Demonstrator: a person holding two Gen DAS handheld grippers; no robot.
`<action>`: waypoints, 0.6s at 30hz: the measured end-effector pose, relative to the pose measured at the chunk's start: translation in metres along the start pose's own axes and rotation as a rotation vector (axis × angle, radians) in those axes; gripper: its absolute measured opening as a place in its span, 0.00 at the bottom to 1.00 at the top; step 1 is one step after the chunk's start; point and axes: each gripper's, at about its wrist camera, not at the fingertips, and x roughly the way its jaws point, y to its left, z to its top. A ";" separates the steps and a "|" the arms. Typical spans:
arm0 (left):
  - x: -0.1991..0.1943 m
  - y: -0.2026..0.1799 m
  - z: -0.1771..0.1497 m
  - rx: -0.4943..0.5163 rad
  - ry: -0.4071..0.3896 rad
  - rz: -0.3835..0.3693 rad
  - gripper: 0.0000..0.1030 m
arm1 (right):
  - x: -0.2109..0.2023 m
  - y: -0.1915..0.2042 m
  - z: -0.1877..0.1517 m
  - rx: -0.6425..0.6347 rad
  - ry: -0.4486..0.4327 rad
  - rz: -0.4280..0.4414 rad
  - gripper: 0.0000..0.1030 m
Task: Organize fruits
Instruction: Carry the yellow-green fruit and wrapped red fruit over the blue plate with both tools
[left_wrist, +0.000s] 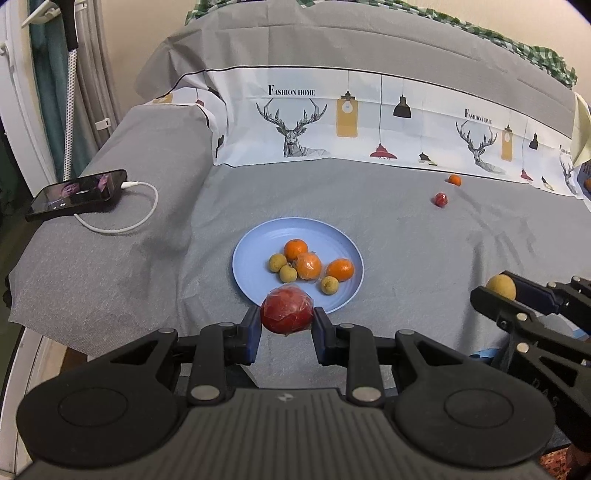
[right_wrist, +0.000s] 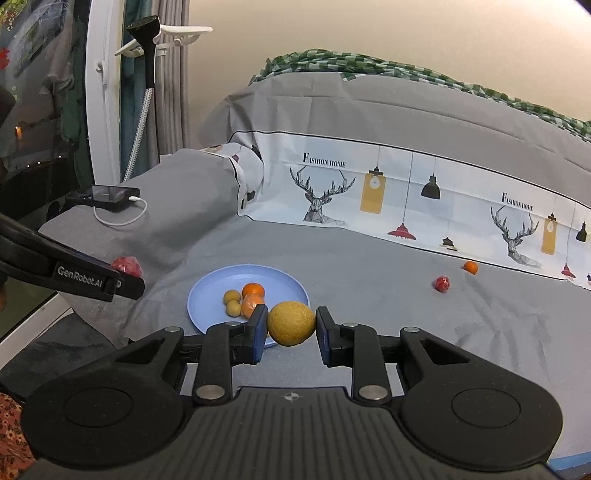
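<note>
A light blue plate (left_wrist: 255, 236) (right_wrist: 207, 295) lies on the grey sheet and holds three oranges (left_wrist: 295, 249) and three small yellow-brown fruits (left_wrist: 288, 273). My left gripper (left_wrist: 287, 325) is shut on a red fruit in plastic wrap (left_wrist: 287, 311), held just above the plate's near rim. My right gripper (right_wrist: 291, 326) is shut on a yellow-brown round fruit (right_wrist: 291, 323), near the plate's right side. Each gripper shows in the other's view: the right one (left_wrist: 496, 291) with its yellow fruit (left_wrist: 501, 287), the left one (right_wrist: 127, 277) with the red fruit (right_wrist: 127, 266).
One small red fruit (left_wrist: 440, 199) (right_wrist: 441, 284) and one small orange (left_wrist: 454, 180) (right_wrist: 470, 267) lie loose on the sheet at the far right. A phone (left_wrist: 77, 194) on a white charging cable (left_wrist: 122, 225) rests on the raised left part. A printed cloth band (left_wrist: 369, 122) runs across the back.
</note>
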 end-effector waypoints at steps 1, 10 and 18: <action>0.000 0.000 0.001 -0.001 -0.003 -0.001 0.31 | 0.000 0.000 0.000 -0.001 0.001 0.000 0.28; 0.002 0.000 0.000 -0.004 0.009 0.004 0.31 | 0.000 -0.001 -0.002 0.016 -0.001 0.004 0.28; 0.005 0.002 0.002 -0.004 0.010 0.006 0.31 | 0.002 -0.002 -0.002 0.013 0.004 0.010 0.28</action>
